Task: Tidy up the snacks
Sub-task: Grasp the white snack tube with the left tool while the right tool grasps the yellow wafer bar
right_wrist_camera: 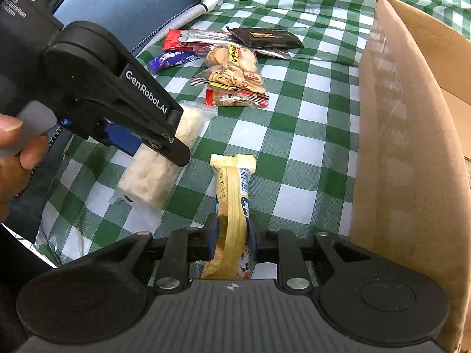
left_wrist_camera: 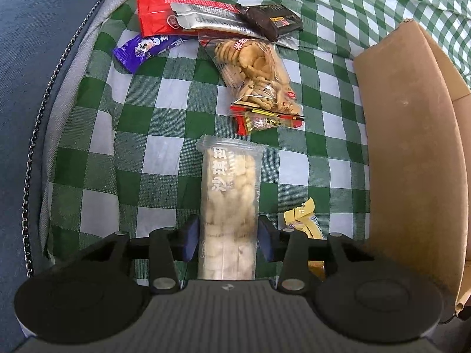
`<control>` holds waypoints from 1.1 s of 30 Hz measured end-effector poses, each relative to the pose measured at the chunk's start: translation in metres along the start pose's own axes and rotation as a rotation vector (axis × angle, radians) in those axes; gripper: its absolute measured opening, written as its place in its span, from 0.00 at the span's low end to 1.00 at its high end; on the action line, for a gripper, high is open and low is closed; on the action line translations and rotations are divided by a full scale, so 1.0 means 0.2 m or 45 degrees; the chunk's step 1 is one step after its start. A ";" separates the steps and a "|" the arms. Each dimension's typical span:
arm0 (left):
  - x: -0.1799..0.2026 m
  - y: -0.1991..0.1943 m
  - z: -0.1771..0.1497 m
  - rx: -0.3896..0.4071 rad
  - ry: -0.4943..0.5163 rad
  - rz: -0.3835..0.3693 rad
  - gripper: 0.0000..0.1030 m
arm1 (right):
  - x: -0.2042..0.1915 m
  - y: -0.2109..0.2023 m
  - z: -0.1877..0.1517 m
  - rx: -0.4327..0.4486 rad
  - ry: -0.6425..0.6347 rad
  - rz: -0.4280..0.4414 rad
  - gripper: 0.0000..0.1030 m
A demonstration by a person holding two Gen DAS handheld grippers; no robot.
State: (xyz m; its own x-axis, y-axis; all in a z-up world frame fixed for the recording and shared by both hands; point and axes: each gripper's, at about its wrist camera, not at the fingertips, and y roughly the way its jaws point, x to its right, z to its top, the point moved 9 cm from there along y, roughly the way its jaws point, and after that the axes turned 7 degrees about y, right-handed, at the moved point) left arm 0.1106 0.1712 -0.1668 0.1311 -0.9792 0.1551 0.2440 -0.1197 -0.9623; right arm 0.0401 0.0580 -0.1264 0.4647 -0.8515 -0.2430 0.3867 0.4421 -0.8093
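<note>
Left wrist view: I'm holding the left gripper (left_wrist_camera: 229, 236) clenched on the clear-wrapped sachima bar (left_wrist_camera: 229, 203), pads biting its near half w/ the far end sticking out over the checked worktop (left_wrist_camera: 141, 153). Risk as I'm judging it: wrapper looks slick and the bar crumbly, so too much squeeze could be crushing it, too little and it's sliding out fwd. The cardboard box (left_wrist_camera: 412, 147) is standing just to the right w/ its flap up; swinging across, I could be clipping that flap and tipping the bar loose. Can't see inside the box from here. Remaining snacks are sitting further out: cookie bag (left_wrist_camera: 253, 70), small red-yellow pack (left_wrist_camera: 265, 120), purple pack (left_wrist_camera: 147, 50), red-silver pack (left_wrist_camera: 188, 17), dark pack (left_wrist_camera: 273, 20).

Right wrist view: the right gripper (right_wrist_camera: 232, 235) is clamped on the yellow wafer pack (right_wrist_camera: 234, 194), pinched narrow along its length, far end drooping toward the cloth. Pack is thin and floppy, so it could be folding or catching on the box (right_wrist_camera: 406, 153) wall when going over. Left gripper (right_wrist_camera: 164, 135) is hanging close on my left w/ its bar; both heading for the same box could mean a collision. Only a sliver of the box interior is showing, and I can't tell what's in it.
</note>
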 end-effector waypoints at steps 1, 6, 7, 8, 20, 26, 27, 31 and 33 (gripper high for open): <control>0.00 0.00 0.00 -0.002 0.001 0.002 0.46 | 0.00 0.00 0.00 0.000 0.002 -0.002 0.25; 0.01 0.01 0.00 -0.003 0.009 0.001 0.47 | 0.00 0.02 0.00 -0.008 -0.002 -0.004 0.25; 0.01 0.01 0.00 -0.003 0.012 0.000 0.48 | -0.01 0.02 0.00 -0.008 -0.005 -0.004 0.25; 0.01 0.01 0.00 -0.002 0.012 -0.002 0.48 | -0.01 0.02 0.00 -0.009 -0.009 -0.005 0.25; 0.01 0.01 0.00 -0.001 0.021 0.002 0.48 | -0.02 0.02 -0.01 -0.001 -0.037 -0.027 0.25; 0.02 0.02 0.00 0.000 0.045 0.006 0.48 | -0.01 0.02 -0.02 0.005 -0.045 -0.036 0.24; 0.02 0.02 0.00 0.001 0.047 0.006 0.47 | -0.01 0.02 -0.02 0.008 -0.049 -0.036 0.24; 0.01 0.02 0.00 0.005 0.048 0.012 0.44 | -0.02 0.01 0.00 0.035 -0.074 -0.038 0.16; 0.00 0.01 0.01 0.011 0.040 0.008 0.42 | -0.02 -0.01 0.01 0.052 -0.075 -0.037 0.15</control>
State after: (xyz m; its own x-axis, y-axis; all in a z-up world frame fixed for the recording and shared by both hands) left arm 0.1126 0.1704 -0.1682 0.1023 -0.9846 0.1420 0.2516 -0.1125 -0.9613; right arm 0.0388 0.0610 -0.1239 0.4987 -0.8464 -0.1868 0.4324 0.4297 -0.7927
